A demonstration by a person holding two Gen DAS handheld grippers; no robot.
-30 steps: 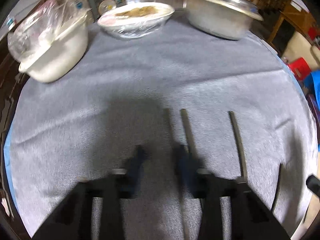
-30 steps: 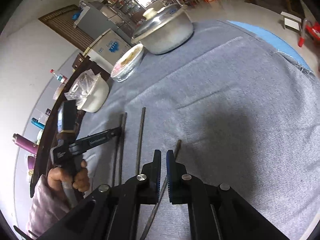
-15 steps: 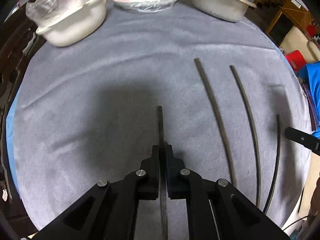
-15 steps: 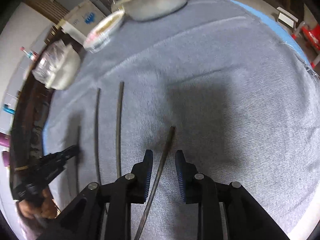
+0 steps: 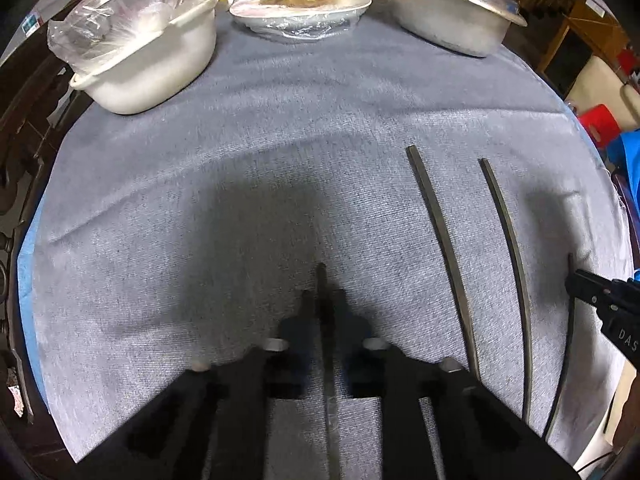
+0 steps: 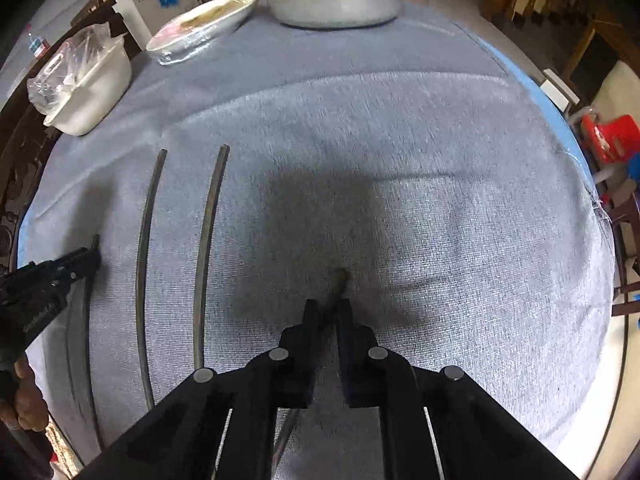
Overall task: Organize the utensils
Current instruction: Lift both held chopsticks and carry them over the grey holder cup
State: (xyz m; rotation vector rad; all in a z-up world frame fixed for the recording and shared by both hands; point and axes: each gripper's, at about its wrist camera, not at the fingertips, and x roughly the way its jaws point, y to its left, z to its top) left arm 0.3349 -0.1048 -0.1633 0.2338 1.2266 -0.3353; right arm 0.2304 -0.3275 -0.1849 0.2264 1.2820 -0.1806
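Four dark chopsticks lie roughly parallel on the grey cloth (image 5: 280, 140). My left gripper (image 5: 322, 300) is shut on the leftmost chopstick (image 5: 321, 276), whose tip pokes out past the fingertips. Two loose chopsticks (image 5: 440, 232) (image 5: 508, 232) lie to its right. The right gripper (image 6: 329, 308) has its jaws closing on the rightmost chopstick (image 6: 339, 280), which runs back between the pads. In the right wrist view the loose pair (image 6: 208, 232) (image 6: 146, 232) lies to the left, and beyond it is the left gripper (image 6: 90, 260).
At the far side of the round table stand a white basin (image 5: 152, 60) with a plastic bag, a film-covered plate of food (image 5: 300, 4) and a lidded metal pot (image 5: 452, 12). A hand (image 6: 24, 412) holds the left tool. A red stool (image 6: 608, 132) sits beyond the table's right edge.
The left jaws have shut on the leftmost chopstick. The right jaws opened around the rightmost chopstick, then closed on it, while that gripper turned down toward the cloth.
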